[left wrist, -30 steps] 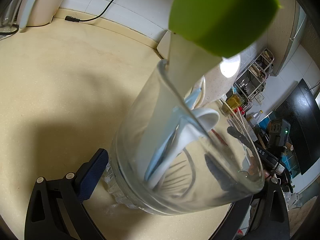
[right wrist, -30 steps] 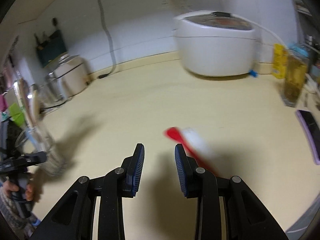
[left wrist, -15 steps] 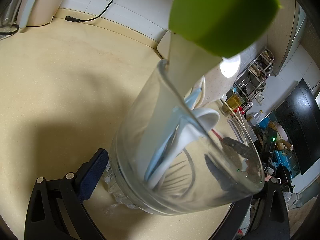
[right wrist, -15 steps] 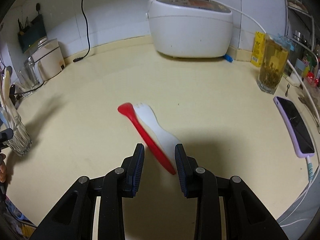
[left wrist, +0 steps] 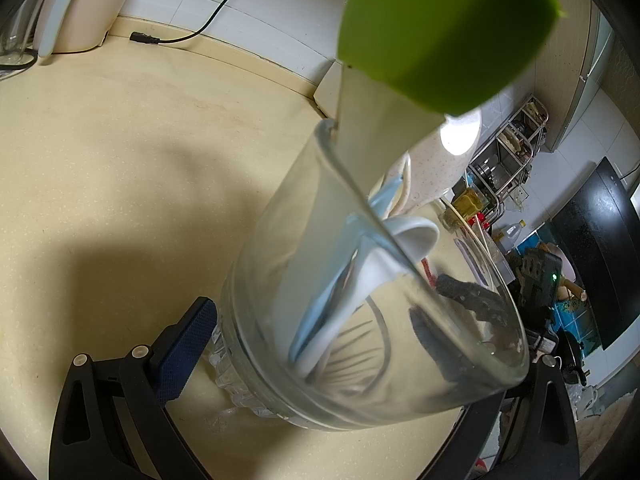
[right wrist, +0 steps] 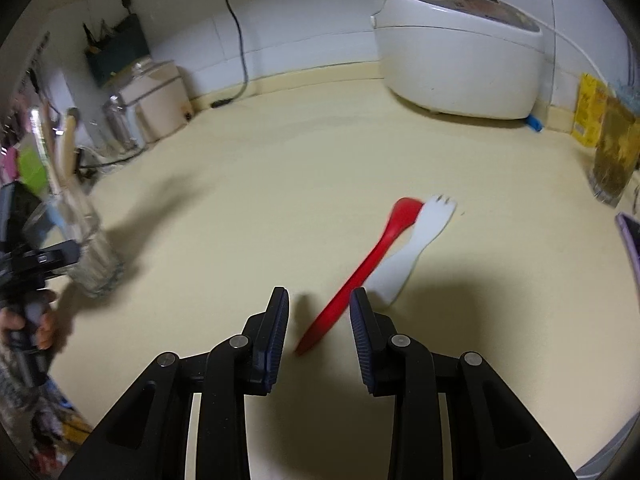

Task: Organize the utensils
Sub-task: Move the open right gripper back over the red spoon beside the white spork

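Note:
My left gripper (left wrist: 360, 340) is shut on a clear glass (left wrist: 340, 300) that stands on the beige counter. The glass holds a green-headed spatula (left wrist: 440, 28), a white spoon (left wrist: 412, 236) and a pale blue utensil (left wrist: 320, 320). In the right wrist view the same glass (right wrist: 88, 256) stands at the far left. A red spoon (right wrist: 360, 272) and a white spork (right wrist: 416, 240) lie side by side on the counter. My right gripper (right wrist: 319, 312) is open, low over the counter, with the red spoon's handle end between its fingers.
A white rice cooker (right wrist: 456, 48) stands at the back right. A beige appliance (right wrist: 156, 100) and a black cable (right wrist: 236, 32) are at the back left. A glass of tea (right wrist: 612, 160), a yellow box (right wrist: 588, 108) and a phone (right wrist: 630, 240) are at the right edge.
My right gripper has swung and moved in over the red spoon, so its handle now lies between the open fingers. My left gripper and the glass have not moved.

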A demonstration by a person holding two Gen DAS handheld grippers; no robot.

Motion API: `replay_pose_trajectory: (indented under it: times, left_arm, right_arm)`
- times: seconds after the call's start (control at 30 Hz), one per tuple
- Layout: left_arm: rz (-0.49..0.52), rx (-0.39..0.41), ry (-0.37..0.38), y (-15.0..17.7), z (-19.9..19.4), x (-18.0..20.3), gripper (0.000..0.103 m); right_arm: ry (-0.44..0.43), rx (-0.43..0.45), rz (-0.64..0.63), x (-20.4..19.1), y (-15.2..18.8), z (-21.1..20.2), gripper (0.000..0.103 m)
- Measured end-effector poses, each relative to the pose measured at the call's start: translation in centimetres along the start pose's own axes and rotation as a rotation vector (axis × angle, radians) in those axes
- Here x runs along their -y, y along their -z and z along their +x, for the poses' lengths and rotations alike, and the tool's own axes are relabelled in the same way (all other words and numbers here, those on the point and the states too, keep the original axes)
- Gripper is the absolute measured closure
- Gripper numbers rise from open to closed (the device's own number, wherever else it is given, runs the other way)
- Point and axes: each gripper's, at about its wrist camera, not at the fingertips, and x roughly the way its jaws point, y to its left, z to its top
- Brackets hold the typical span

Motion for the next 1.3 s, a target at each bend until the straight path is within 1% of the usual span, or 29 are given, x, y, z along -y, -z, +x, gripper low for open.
replay_pose_trajectory:
  times: [0.1,0.23,0.27,0.37,0.4,0.53,0.7,0.8,0.9,0.93,1.1,1.23,1.3]
  left_arm:
    - [0.0,0.0,0.0,0.0,0.0,0.0,0.003]
    - [0.0,0.0,0.0,0.0,0.0,0.0,0.003]
    - [0.0,0.0,0.0,0.0,0.0,0.0,0.003]
    - [0.0,0.0,0.0,0.0,0.0,0.0,0.003]
    - [0.0,0.0,0.0,0.0,0.0,0.0,0.003]
    - [0.0,0.0,0.0,0.0,0.0,0.0,0.003]
    - [0.0,0.0,0.0,0.0,0.0,0.0,0.003]
    - [0.0,0.0,0.0,0.0,0.0,0.0,0.003]
    - [0.0,0.0,0.0,0.0,0.0,0.0,0.003]
    - [0.0,0.0,0.0,0.0,0.0,0.0,0.003]
    - [0.0,-0.001,0.0,0.0,0.0,0.0,0.003]
    - [0.0,-0.001,0.0,-0.1,-0.1,0.0,0.003]
    - [0.0,-0.001,0.0,-0.1,0.0,0.0,0.003]
  right_arm:
    - [0.016,-0.013,0.017,0.5,-0.8,0.5,0.071]
    - [-0.005,0.007,0.046,1.1,-2.6,0.7,0.071]
    - [-0.007,0.0,0.047,1.3,-2.9,1.0,0.071]
    - [0.024,-0.071,0.097,1.9,-3.6,2.5,0.071]
    - [0.027,-0.075,0.119,2.2,-3.6,2.6,0.071]
    - [0.032,-0.068,0.123,2.6,-3.6,2.4,0.072]
    - [0.071,-0.064,0.115,3.1,-4.7,3.4,0.072]
    - [0.113,-0.062,0.092,2.9,-5.6,4.3,0.072]
    - [0.133,-0.064,0.046,2.5,-6.6,5.4,0.071]
    - [0.129,-0.066,0.031,2.2,-6.8,5.7,0.071]
    - [0.028,-0.083,-0.079,0.1,-7.6,6.6,0.071]
    - [-0.007,-0.093,-0.162,-1.9,-7.1,6.5,0.071]
    - [-0.002,-0.098,-0.21,-2.9,-6.9,6.5,0.071]
